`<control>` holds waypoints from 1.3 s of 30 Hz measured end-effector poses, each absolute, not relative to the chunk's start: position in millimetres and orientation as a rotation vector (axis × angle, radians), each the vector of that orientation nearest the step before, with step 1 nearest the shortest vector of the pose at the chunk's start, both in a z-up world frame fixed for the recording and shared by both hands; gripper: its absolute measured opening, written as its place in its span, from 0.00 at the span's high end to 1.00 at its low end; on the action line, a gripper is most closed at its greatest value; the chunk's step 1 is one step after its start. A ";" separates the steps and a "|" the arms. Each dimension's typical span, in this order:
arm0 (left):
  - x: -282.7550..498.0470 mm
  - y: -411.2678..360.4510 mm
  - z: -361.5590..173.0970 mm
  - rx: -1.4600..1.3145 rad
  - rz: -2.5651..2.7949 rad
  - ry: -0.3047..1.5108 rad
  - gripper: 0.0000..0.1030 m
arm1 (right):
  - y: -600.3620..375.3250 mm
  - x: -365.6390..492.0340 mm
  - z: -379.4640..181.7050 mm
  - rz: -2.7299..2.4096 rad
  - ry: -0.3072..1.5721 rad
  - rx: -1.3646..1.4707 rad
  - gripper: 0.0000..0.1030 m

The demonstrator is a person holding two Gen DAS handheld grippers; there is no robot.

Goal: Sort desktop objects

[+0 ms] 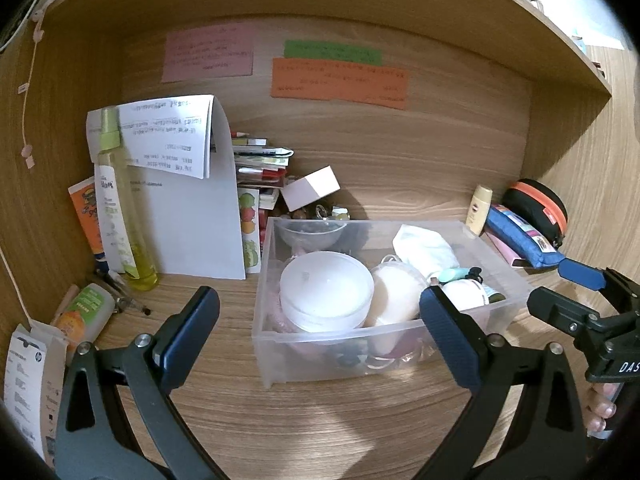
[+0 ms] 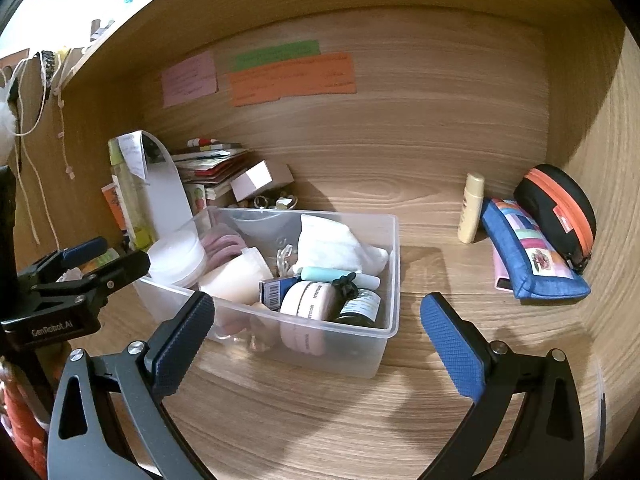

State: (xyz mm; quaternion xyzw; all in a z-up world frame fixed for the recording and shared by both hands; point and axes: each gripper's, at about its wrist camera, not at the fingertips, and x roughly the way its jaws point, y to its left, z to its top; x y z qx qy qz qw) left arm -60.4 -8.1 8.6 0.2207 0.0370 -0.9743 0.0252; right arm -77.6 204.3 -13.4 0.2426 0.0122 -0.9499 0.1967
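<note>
A clear plastic bin (image 1: pixel 272 344) (image 2: pixel 390 248) sits mid-desk, filled with a white round jar (image 1: pixel 326 288), a white cloth (image 2: pixel 328 248), a pink round case (image 2: pixel 306 312), a dark small jar (image 2: pixel 360 306) and other small items. My left gripper (image 1: pixel 320 320) is open and empty, fingers spread just before the bin's front wall. My right gripper (image 2: pixel 316 320) is open and empty, in front of the bin's right corner. Each gripper shows in the other's view, the left gripper (image 2: pixel 92 260) at far left and the right gripper (image 1: pixel 580 280) at far right.
A yellow spray bottle (image 1: pixel 120 208), papers and a stack of cards (image 1: pixel 260 168) stand at the back left. A small cream bottle (image 2: pixel 472 208), a blue pouch (image 2: pixel 528 256) and a black-orange case (image 2: pixel 560 208) lie at the right. Wooden walls enclose the desk.
</note>
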 end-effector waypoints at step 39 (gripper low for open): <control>-58.5 -7.2 10.5 0.671 -3.058 0.112 0.01 | 198.4 -75.6 -15.7 -2.663 0.055 0.691 0.00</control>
